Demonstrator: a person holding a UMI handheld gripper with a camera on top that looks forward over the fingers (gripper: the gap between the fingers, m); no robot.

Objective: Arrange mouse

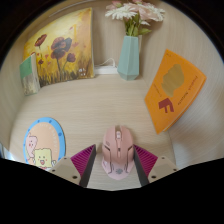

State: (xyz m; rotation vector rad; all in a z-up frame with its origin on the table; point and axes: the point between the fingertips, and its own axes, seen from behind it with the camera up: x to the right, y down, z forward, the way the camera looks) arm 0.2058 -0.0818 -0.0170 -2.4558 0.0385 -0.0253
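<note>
A pink computer mouse (117, 150) lies on the pale table (100, 105), its nose pointing away from me. My gripper (116, 152) is open around it. The mouse stands between the two fingers, with the left pad (84, 160) and the right pad (150, 160) close at its sides and a thin gap showing on the left. The rear of the mouse is hidden at the bottom of the view.
A round blue cartoon mat (42, 143) lies to the left of the fingers. An orange booklet (173, 90) lies ahead on the right. At the back stand a flower painting (62, 50) and a teal vase (129, 58) with pale flowers (135, 12).
</note>
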